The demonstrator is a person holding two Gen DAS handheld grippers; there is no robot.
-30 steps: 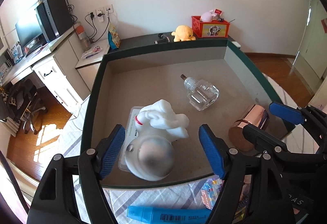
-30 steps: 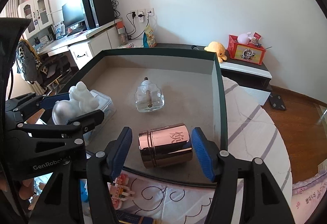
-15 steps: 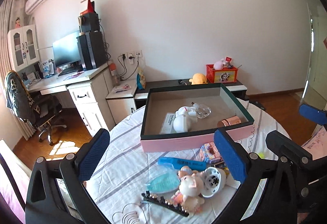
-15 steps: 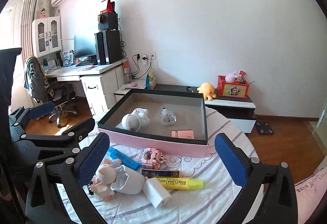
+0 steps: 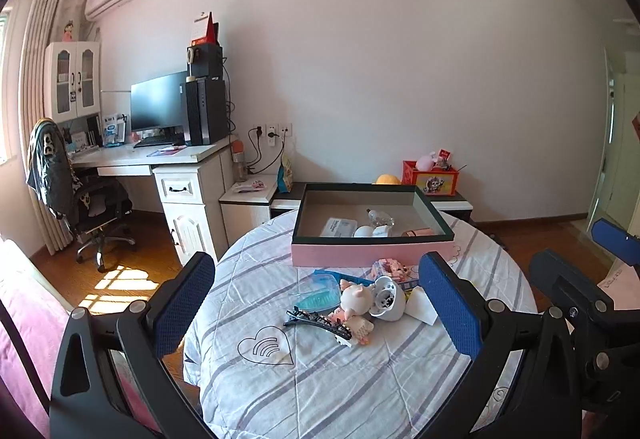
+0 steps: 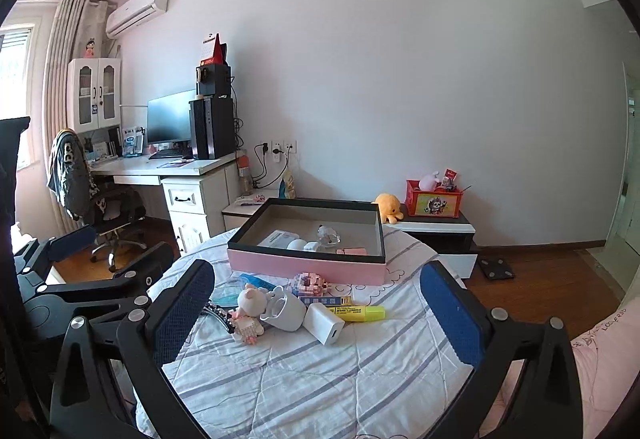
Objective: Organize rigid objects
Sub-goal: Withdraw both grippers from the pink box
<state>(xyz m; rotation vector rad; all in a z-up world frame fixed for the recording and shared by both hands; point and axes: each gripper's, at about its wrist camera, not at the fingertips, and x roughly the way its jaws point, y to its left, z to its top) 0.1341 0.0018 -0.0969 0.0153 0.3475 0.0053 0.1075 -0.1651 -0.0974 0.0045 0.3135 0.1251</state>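
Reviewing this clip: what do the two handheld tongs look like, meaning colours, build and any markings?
Both match. The left tongs and right tongs have matte black angular plastic frames, silver round bolts at the joints, and two broad fingers faced with blue dimpled pads. No cables or sleeves show. Any lettering on the bodies is too faint to read here.

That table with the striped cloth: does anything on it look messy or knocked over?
Yes. A white mug lies tipped on its side in a loose heap with a pig figurine and yellow highlighter, outside the pink box.
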